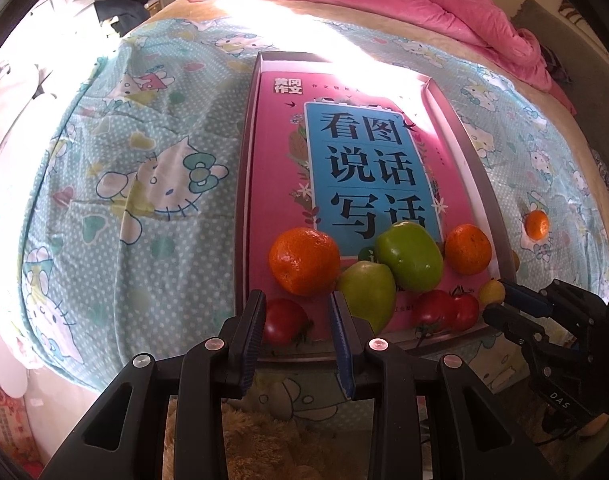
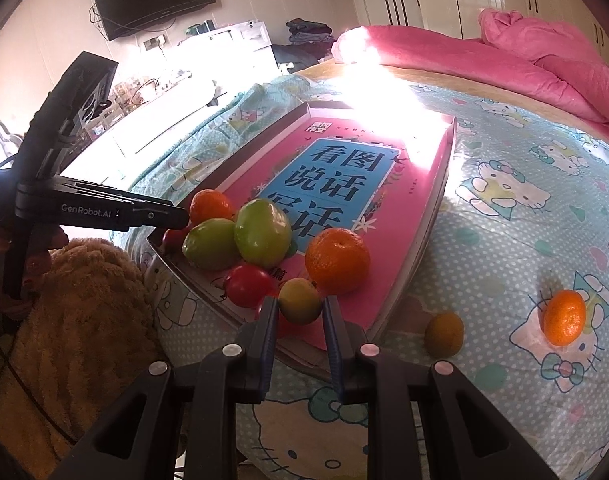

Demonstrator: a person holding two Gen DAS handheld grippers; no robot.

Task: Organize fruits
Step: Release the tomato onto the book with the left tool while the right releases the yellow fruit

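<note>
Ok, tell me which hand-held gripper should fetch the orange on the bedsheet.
Right, probably. The orange lies off the tray's right side, nearest the right hand-held gripper, though its fingers flank a yellow fruit. The left hand-held gripper sits across the tray.

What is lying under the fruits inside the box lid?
A pink book with a blue title panel lies under them, filling the box lid. The green fruits and oranges cover its lower edge, so that part cannot be read.

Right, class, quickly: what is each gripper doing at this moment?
Left gripper: open, a red tomato between its fingers, ungripped.
Right gripper: open around a yellow-green fruit, not closed.
</note>
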